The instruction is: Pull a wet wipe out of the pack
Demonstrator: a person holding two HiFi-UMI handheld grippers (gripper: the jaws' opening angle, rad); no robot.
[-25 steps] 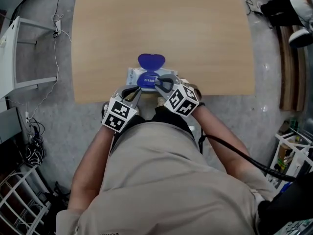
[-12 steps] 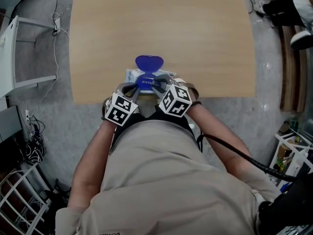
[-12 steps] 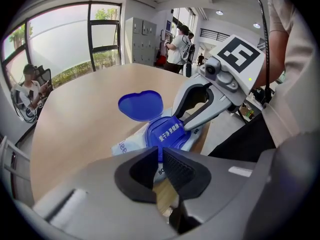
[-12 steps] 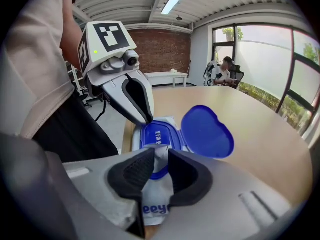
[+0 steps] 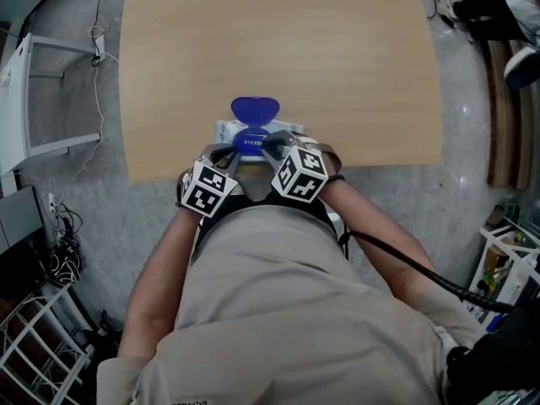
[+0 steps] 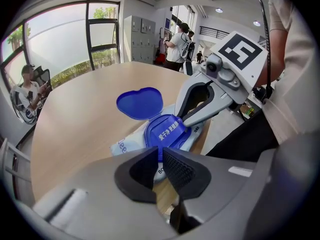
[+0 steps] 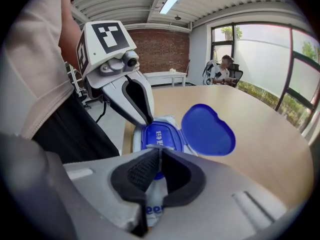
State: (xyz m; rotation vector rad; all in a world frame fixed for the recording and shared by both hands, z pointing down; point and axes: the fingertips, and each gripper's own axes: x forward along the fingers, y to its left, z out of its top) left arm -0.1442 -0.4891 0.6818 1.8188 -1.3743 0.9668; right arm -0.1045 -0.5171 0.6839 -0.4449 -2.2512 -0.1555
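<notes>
A white wet wipe pack point(image 5: 224, 130) lies at the near edge of the wooden table point(image 5: 278, 40), and its blue heart-shaped lid point(image 5: 255, 108) is flipped open away from me. My left gripper point(image 5: 234, 154) is shut, with its tips touching the pack's near left side beside the blue lid frame point(image 7: 157, 134). My right gripper point(image 5: 268, 146) is also shut, its tips resting on that frame point(image 6: 167, 131). No wipe shows between either pair of pads. In the left gripper view the pads point(image 6: 177, 170) nearly touch just short of the pack point(image 6: 125, 145).
The pack sits right at the table's near edge, against my body. A white rack point(image 5: 34, 99) and cables lie on the floor to the left. People sit or stand far off by the windows point(image 6: 27, 91).
Both grippers have moved a little forward and left onto the pack. The right gripper's tips now rest on the blue frame. The pack and its lid have not moved.
</notes>
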